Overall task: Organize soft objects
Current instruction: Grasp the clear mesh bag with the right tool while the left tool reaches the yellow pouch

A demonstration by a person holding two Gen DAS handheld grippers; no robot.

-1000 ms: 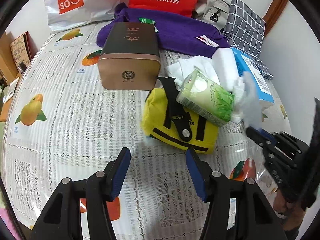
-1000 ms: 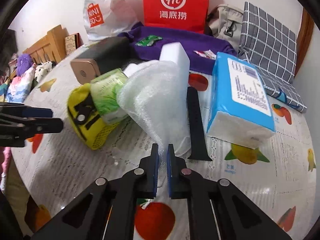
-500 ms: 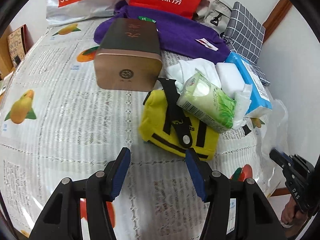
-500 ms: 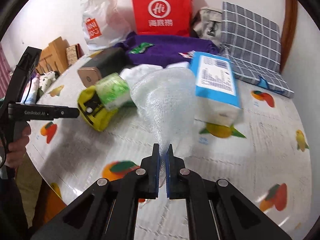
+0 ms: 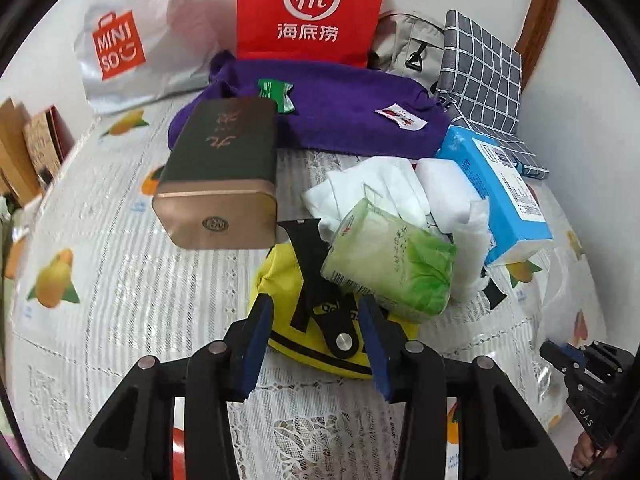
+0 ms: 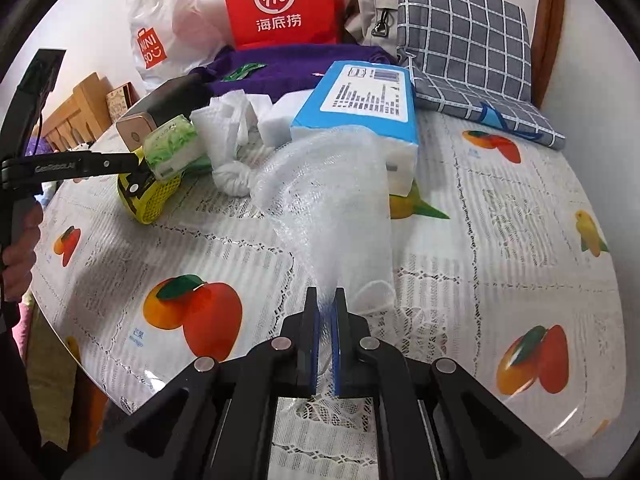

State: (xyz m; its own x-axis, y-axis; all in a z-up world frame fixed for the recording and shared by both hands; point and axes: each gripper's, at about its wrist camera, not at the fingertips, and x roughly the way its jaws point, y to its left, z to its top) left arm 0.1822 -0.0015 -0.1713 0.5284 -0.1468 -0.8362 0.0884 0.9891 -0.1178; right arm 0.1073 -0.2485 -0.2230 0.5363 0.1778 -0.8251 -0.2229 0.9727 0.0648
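On the desk [image 6: 500,220] with its fruit-print cover, the right tool [image 6: 326,300] is clamped on the near end of a sheet of bubble wrap [image 6: 332,200], which fans out from the closed pads toward the pile of soft things and drapes over the front corner of a blue tissue pack [image 6: 360,108]. Left of that pack lie a white sponge block [image 6: 280,116], a crumpled white cloth [image 6: 228,136] and a green tissue packet [image 6: 172,148] resting on a yellow pouch [image 6: 148,196].

Over the pouch [image 5: 288,300] the left tool [image 5: 316,344] stands with its fingers apart, one blue pad on each side of the pouch's black strap; whether the pads touch the pouch cannot be told. The green packet [image 5: 388,260] leans on the pouch's far side, just beside a dark box with a copper end [image 5: 220,188]. Behind them lie a purple cloth [image 5: 340,112], a red bag [image 5: 312,8], a white shopping bag [image 5: 132,40] and a grey checked cushion [image 5: 480,72].
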